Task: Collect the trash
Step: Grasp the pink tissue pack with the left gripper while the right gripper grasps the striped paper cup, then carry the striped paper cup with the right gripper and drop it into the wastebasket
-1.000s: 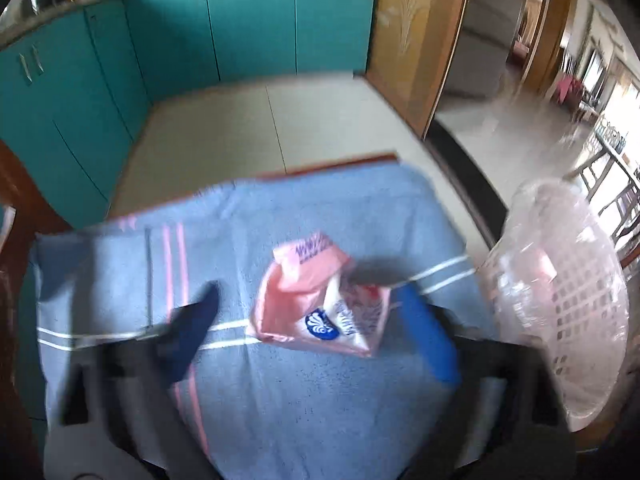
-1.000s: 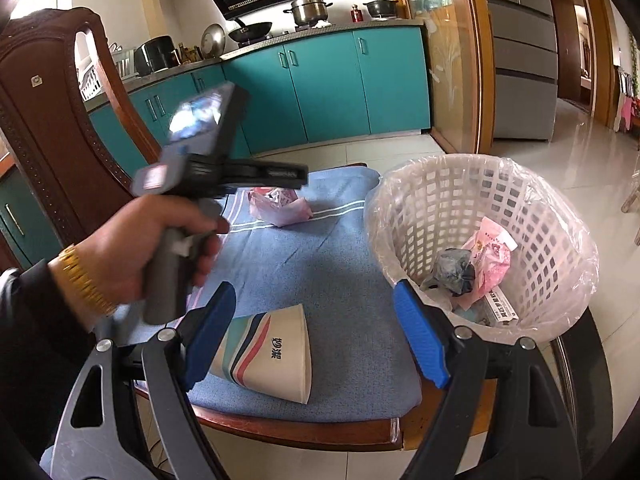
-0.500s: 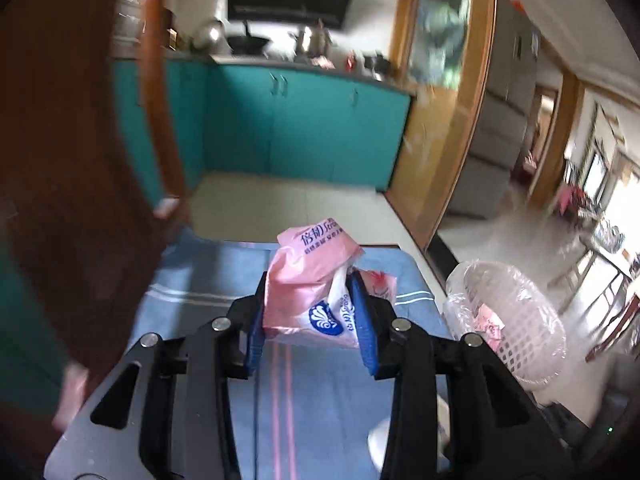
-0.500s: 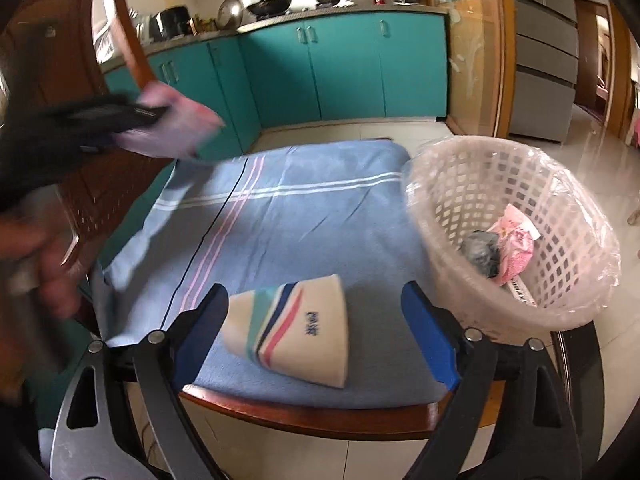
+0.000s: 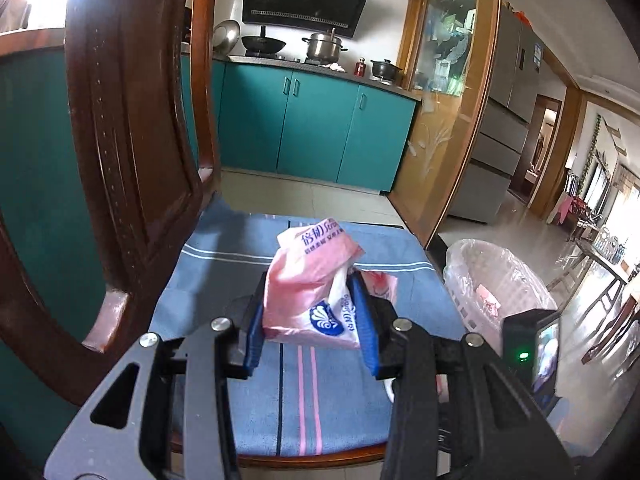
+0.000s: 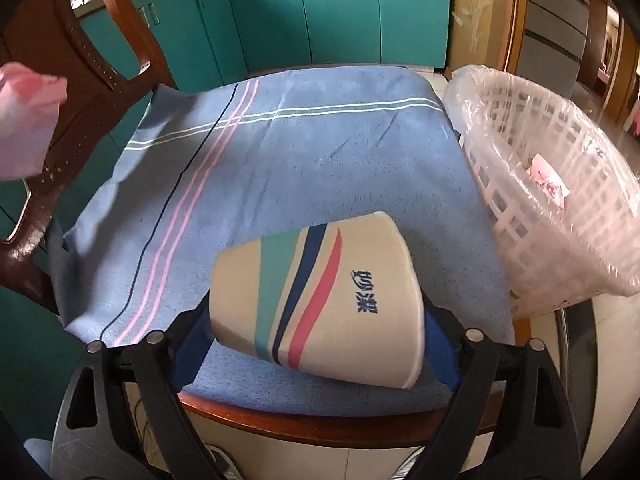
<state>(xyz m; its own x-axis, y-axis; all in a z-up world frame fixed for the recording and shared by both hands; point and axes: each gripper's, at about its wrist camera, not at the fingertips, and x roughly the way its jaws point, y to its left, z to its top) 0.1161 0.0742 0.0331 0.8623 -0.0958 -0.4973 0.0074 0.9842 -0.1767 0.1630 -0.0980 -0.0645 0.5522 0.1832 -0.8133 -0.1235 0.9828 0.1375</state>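
While the left tongs [image 5: 310, 322] stay clamped on a crumpled pink plastic tissue packet [image 5: 310, 288], holding it clear above the blue striped towel [image 6: 304, 148] spread over the wooden chair seat [image 6: 320, 420], the right tongs [image 6: 316, 328] stand wide apart around a beige paper cup with teal, navy and red stripes [image 6: 316, 300]. That cup lies on its side on the towel near the front edge, between the blue pads; whether they touch it cannot be told. Just beside the seat stands a white lattice plastic basket lined with a clear bag [image 6: 560, 184], with pink litter inside.
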